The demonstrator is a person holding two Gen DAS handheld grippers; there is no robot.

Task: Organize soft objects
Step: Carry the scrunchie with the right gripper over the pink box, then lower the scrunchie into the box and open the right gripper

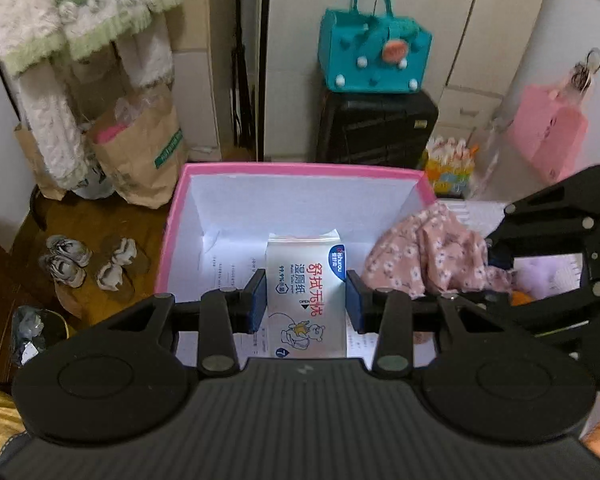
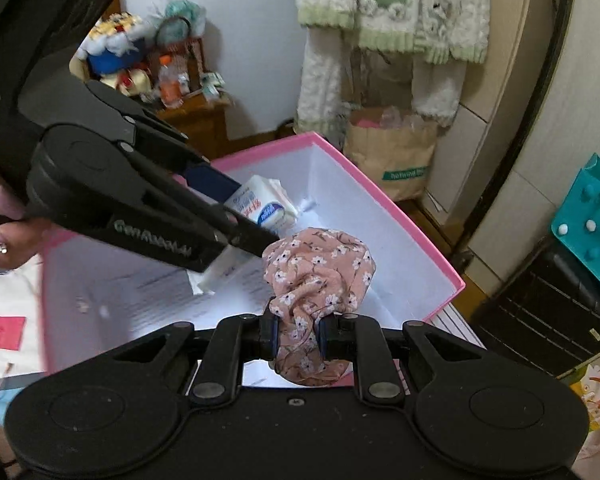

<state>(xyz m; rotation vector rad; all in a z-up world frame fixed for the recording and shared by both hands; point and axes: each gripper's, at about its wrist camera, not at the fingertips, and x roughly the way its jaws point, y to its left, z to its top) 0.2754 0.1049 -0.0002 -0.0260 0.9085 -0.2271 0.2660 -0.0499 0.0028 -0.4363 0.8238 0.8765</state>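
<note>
From my left wrist camera, my black right gripper (image 1: 556,276) runs off the right edge and covers part of the crumpled pink floral fabric (image 1: 428,252). The lower end of the white wet-wipe pack (image 1: 306,296) disappears behind my own black gripper housing. From the right wrist view, my left gripper (image 2: 236,216) hides most of that pack (image 2: 266,204), whose print is too blurred to read, and the teal felt handbag (image 2: 588,224) is cut by the right edge.

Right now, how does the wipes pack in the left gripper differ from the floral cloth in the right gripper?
The wipes pack is a smooth white printed block; the floral cloth is a crumpled pink bundle. The left gripper spans the pack with its jaws set wide; the right gripper pinches the cloth narrowly. Both are held over the pink box.
</note>
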